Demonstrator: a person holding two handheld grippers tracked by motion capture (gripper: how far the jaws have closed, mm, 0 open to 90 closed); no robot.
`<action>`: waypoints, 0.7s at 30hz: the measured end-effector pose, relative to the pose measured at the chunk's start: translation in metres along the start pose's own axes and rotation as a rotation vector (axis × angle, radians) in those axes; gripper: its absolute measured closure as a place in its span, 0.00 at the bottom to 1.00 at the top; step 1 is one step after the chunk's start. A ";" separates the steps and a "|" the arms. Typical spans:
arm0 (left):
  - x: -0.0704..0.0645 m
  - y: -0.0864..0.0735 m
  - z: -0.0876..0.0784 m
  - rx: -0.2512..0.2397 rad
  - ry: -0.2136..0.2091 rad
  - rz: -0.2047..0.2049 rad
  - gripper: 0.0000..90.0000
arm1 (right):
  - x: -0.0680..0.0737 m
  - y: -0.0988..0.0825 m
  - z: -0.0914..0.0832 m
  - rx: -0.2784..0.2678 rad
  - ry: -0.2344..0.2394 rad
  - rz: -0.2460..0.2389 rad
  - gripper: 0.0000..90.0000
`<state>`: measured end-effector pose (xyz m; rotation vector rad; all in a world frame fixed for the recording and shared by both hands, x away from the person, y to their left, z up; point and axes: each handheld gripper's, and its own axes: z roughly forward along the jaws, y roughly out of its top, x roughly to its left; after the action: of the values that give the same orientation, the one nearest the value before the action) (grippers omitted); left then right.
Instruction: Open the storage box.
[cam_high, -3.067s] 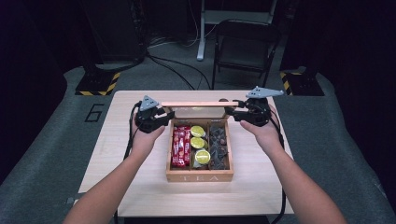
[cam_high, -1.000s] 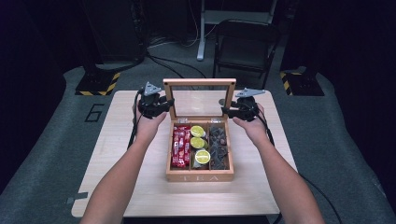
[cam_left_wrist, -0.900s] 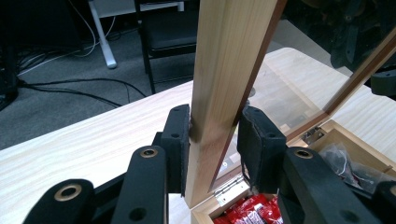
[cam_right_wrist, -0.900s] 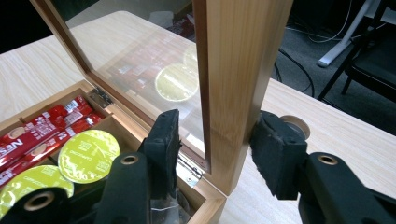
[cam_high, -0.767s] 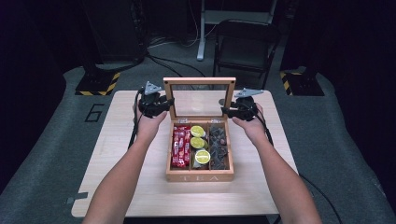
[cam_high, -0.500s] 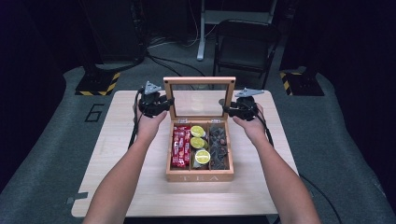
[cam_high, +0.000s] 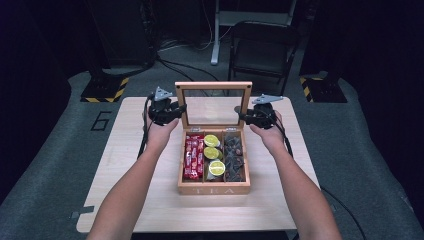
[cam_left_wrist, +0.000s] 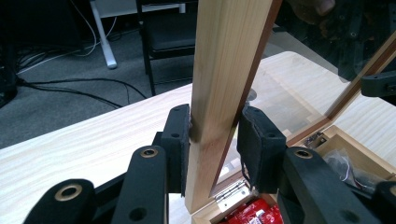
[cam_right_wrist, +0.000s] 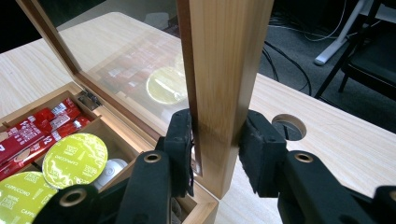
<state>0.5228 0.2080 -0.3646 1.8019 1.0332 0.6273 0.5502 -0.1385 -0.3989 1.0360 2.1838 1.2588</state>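
Your right gripper (cam_right_wrist: 215, 144) has just been closing its fingers (cam_right_wrist: 180, 149), which now press both faces of the right post of the glass-paned lid (cam_high: 213, 86). Your left gripper (cam_left_wrist: 215, 144) has its fingers (cam_left_wrist: 180, 144) around the lid's left post: one pad touches the wood, the other sits just beside it. The lid stands upright at the back of the wooden tea box (cam_high: 214, 189), which rests mid-desk (cam_high: 125, 165). Inside lie red sachets (cam_high: 192, 157) on the left, green-topped capsules (cam_high: 213, 154) in the middle and dark packets (cam_high: 234, 156) on the right.
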 end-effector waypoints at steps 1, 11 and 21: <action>0.000 0.000 0.000 -0.001 0.003 -0.004 0.72 | -0.001 0.000 0.000 0.000 0.004 -0.003 0.72; 0.003 -0.005 -0.005 0.009 -0.011 -0.034 0.68 | -0.004 0.002 0.003 0.004 0.013 0.018 0.73; 0.005 -0.013 -0.029 0.003 -0.034 -0.067 0.65 | -0.005 0.005 0.004 0.021 -0.002 0.014 0.73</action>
<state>0.4982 0.2285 -0.3640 1.7671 1.0678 0.5523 0.5578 -0.1381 -0.3967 1.0626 2.1964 1.2424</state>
